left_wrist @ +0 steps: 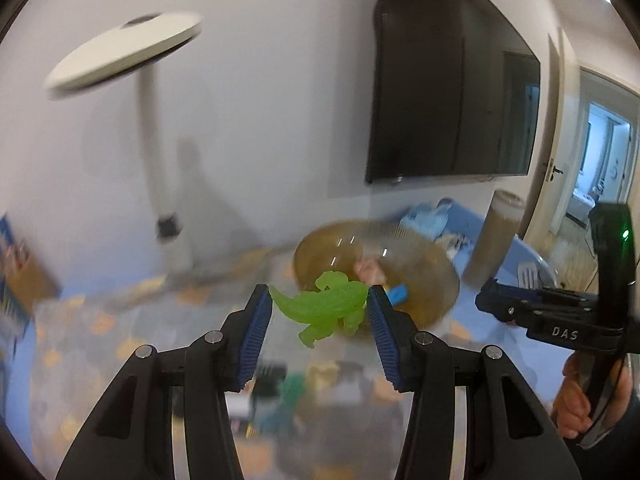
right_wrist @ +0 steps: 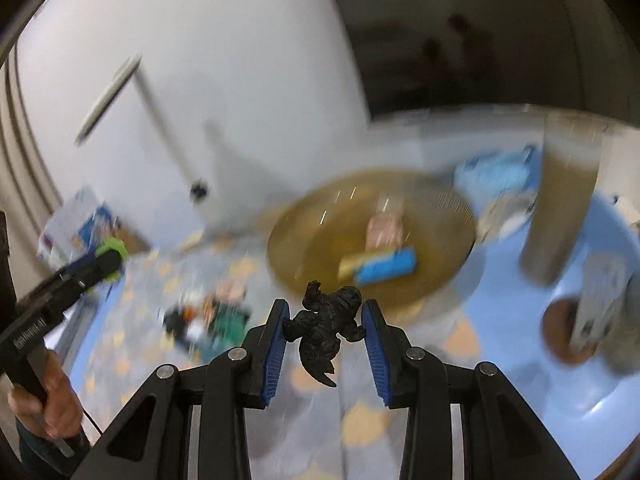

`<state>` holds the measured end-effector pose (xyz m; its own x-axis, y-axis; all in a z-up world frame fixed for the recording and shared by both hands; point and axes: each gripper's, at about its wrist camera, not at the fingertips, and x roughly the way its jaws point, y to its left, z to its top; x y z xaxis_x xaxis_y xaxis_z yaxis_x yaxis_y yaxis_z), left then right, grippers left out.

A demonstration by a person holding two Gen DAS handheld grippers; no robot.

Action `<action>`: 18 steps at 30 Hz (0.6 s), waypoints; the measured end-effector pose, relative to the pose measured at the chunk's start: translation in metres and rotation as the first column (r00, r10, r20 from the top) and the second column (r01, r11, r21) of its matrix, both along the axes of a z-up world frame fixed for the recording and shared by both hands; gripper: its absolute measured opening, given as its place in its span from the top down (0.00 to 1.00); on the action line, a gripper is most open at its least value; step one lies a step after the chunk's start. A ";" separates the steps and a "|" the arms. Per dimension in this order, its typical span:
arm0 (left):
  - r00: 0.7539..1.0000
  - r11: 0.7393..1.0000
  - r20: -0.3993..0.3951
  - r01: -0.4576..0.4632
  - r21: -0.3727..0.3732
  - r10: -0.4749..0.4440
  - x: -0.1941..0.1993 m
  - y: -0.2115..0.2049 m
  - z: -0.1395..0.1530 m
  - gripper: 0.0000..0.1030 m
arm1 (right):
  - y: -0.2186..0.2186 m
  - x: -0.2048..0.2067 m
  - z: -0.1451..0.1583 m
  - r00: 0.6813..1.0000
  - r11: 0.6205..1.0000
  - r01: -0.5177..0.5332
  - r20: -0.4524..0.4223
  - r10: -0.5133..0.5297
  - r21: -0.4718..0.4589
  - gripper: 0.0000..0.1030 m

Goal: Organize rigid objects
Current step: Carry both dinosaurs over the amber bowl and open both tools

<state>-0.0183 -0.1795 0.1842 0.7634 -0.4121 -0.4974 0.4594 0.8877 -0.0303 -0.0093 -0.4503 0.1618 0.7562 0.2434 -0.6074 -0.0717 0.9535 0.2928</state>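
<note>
My left gripper is shut on a green toy dinosaur and holds it in the air in front of a round amber glass bowl. My right gripper is shut on a black toy dinosaur, also raised just short of the same bowl. The bowl holds a blue block and a pinkish toy. In the left wrist view the right gripper's body shows at the right edge. In the right wrist view the left gripper shows at the left with the green toy.
A pile of small toys lies on the patterned cloth left of the bowl. A tall amber cylinder and a blue tray edge stand at the right. A white desk lamp rises at the back left. Both views are motion-blurred.
</note>
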 end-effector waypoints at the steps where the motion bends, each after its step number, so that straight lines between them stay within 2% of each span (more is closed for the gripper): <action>1: 1.000 1.000 0.003 0.007 0.005 -0.007 0.007 -0.009 0.000 0.55 | -0.005 0.007 0.007 1.000 1.000 0.017 0.010 -0.017 0.002 0.65; 5: 0.997 0.998 -0.046 0.057 0.031 -0.056 0.041 -0.050 -0.017 0.55 | -0.013 0.035 0.012 0.997 0.996 0.077 -0.002 -0.078 -0.033 0.65; 8: 0.991 0.993 -0.098 0.095 0.071 -0.088 0.062 -0.070 -0.038 0.55 | -0.010 0.062 -0.010 0.985 0.986 0.111 -0.115 -0.126 -0.121 0.65; 11: 0.985 0.991 -0.146 0.106 0.085 -0.093 0.078 -0.083 -0.054 0.54 | -0.014 0.077 -0.036 0.971 0.988 0.114 -0.198 -0.133 -0.106 0.65; 13: 0.979 0.990 -0.173 0.121 0.072 -0.107 0.088 -0.087 -0.063 0.52 | -0.015 0.082 -0.045 0.967 0.986 0.125 -0.207 -0.145 -0.109 0.65; 15: 0.975 0.990 -0.190 0.130 0.055 -0.118 0.094 -0.087 -0.065 0.17 | -0.016 0.085 -0.048 0.970 0.986 0.126 -0.196 -0.146 -0.113 0.55; 16: 0.976 0.991 -0.191 0.116 0.062 -0.103 0.094 -0.085 -0.065 0.15 | -0.017 0.085 -0.049 0.967 0.982 0.134 -0.199 -0.159 -0.132 0.42; 18: 0.982 0.996 -0.177 0.074 0.057 -0.063 0.091 -0.071 -0.058 0.15 | -0.019 0.081 -0.042 0.965 0.973 0.163 -0.176 -0.192 -0.166 0.40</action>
